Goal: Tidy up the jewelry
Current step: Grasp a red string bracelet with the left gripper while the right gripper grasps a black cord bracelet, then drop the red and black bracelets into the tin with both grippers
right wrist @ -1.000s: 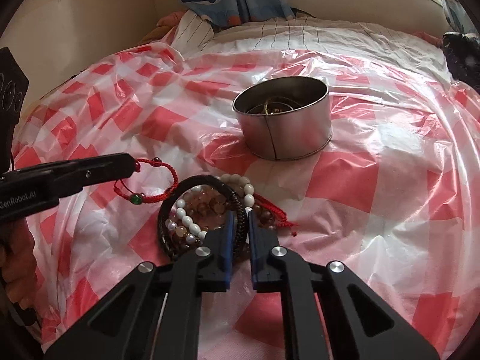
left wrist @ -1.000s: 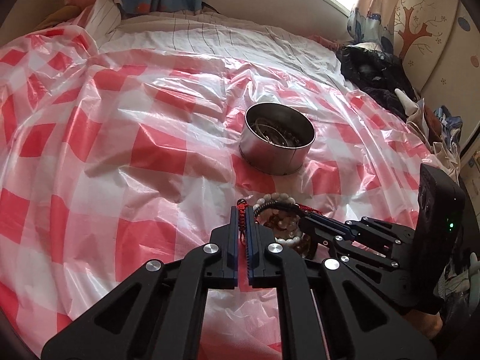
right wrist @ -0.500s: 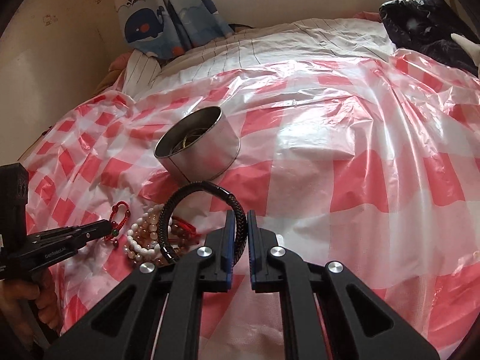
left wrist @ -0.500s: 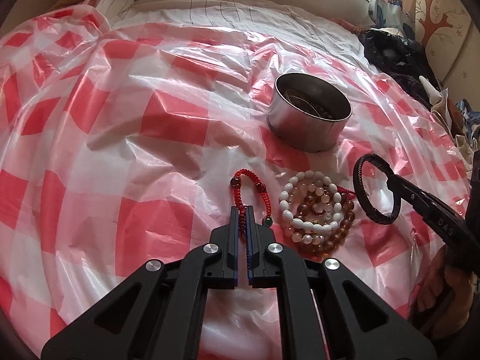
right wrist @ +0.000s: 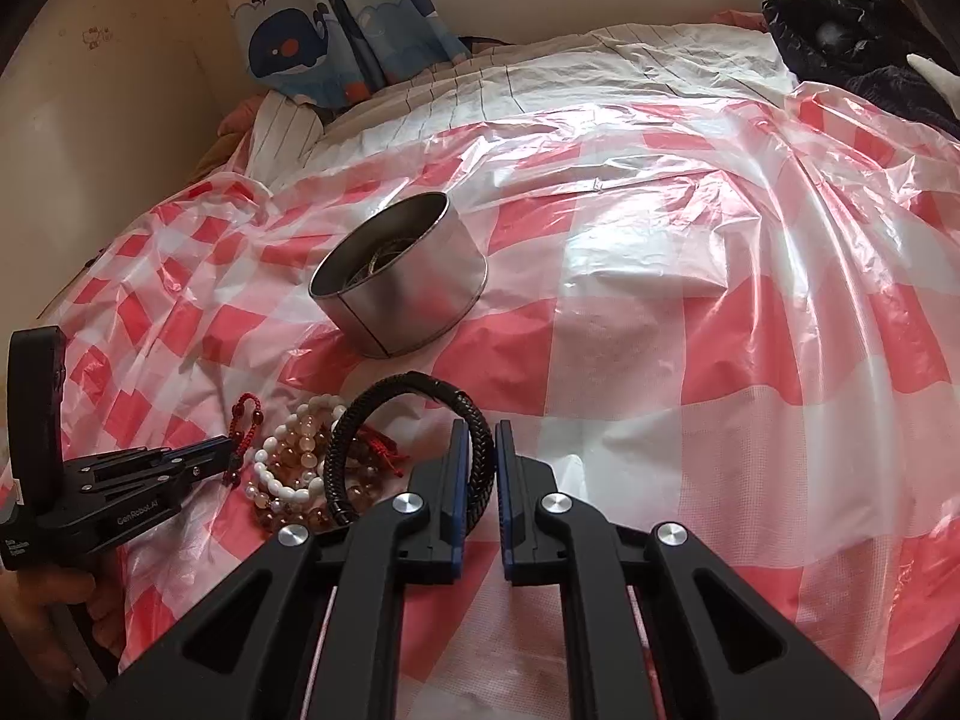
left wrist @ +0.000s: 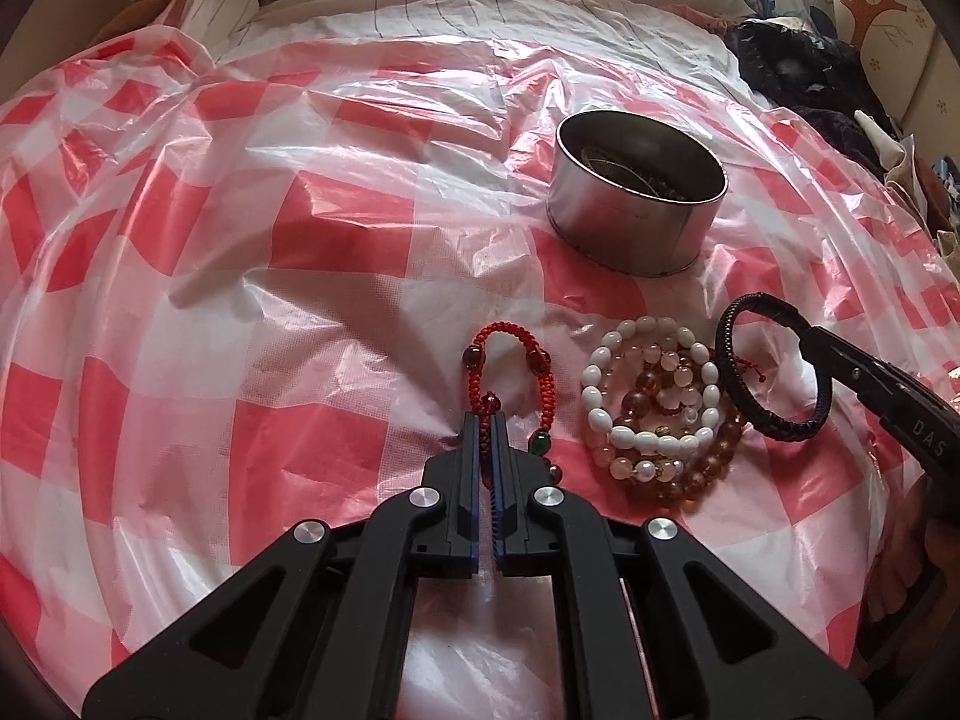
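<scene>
A round metal tin [left wrist: 636, 216] [right wrist: 402, 282] with jewelry inside stands on the red-and-white checked plastic sheet [left wrist: 300, 276]. My left gripper [left wrist: 486, 420] [right wrist: 225, 450] is shut on a red cord bracelet [left wrist: 510, 360] [right wrist: 243, 420] that lies on the sheet. Right of it sits a pile of white and amber bead bracelets [left wrist: 660, 408] [right wrist: 294, 462]. My right gripper [right wrist: 480, 429] [left wrist: 810, 339] is shut on a black braided bracelet [right wrist: 414, 438] [left wrist: 774, 378], held up beside the pile.
The sheet covers a bed with a striped white cover [right wrist: 600, 66]. Dark clothes [left wrist: 804, 66] [right wrist: 852, 30] lie at the far right. A whale-print curtain [right wrist: 336, 30] hangs at the back. A hand [right wrist: 48, 612] holds the left gripper's handle.
The right gripper has lifted the black bracelet off the pile and carried it to the right. The left gripper, still shut on the red cord bracelet, has sunk towards the sheet.
</scene>
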A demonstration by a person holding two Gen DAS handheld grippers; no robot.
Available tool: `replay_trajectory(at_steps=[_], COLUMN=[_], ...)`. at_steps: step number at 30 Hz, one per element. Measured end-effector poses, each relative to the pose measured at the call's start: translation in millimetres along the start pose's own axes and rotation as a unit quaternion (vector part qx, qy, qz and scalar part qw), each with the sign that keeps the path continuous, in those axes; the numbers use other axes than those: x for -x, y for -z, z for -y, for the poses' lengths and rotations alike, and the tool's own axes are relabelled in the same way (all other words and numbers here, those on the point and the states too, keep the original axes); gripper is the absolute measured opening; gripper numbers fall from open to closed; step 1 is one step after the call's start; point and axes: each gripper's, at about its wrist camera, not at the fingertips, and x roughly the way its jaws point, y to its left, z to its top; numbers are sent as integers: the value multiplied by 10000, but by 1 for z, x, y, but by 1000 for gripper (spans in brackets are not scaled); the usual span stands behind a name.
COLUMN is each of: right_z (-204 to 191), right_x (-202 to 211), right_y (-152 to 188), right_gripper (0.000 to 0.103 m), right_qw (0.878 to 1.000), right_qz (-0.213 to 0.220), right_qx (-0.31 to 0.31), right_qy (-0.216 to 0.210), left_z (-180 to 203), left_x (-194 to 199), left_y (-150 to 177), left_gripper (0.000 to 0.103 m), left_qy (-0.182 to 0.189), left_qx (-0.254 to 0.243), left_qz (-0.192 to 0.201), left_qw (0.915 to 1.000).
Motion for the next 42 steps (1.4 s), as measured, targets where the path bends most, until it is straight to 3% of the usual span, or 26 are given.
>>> replay_trajectory(at_steps=[8, 17, 27, 30, 33, 36, 42], right_z=[10, 4, 1, 0, -8, -21, -47], right_x=[14, 24, 13, 5, -4, -14, -42], right_y=[-6, -37, -72, -81, -89, -97, -100], right_gripper=[9, 9, 9, 9, 9, 9, 10], right_qw=[9973, 9966, 9963, 9963, 9962, 9955, 9944], right_qz=[364, 712, 862, 848, 817, 788, 473], right_qx=[-446, -247, 59, 121, 299, 520, 928], right_qy=[-454, -324, -39, 34, 76, 110, 194], left_z=[4, 27, 47, 44, 36, 26, 4], left_x=[39, 39, 11, -16, -29, -23, 0], left_y=[-19, -54, -90, -102, -104, -100, -94], left_gripper=[2, 2, 2, 3, 11, 29, 33], left_qy=[949, 1286, 1539, 1312, 1105, 956, 610], left_qx=[321, 330, 458, 648, 822, 864, 996], left_qz=[728, 1039, 1062, 842, 705, 788, 980], left_qw=[9923, 9857, 9813, 9857, 9880, 9885, 9883])
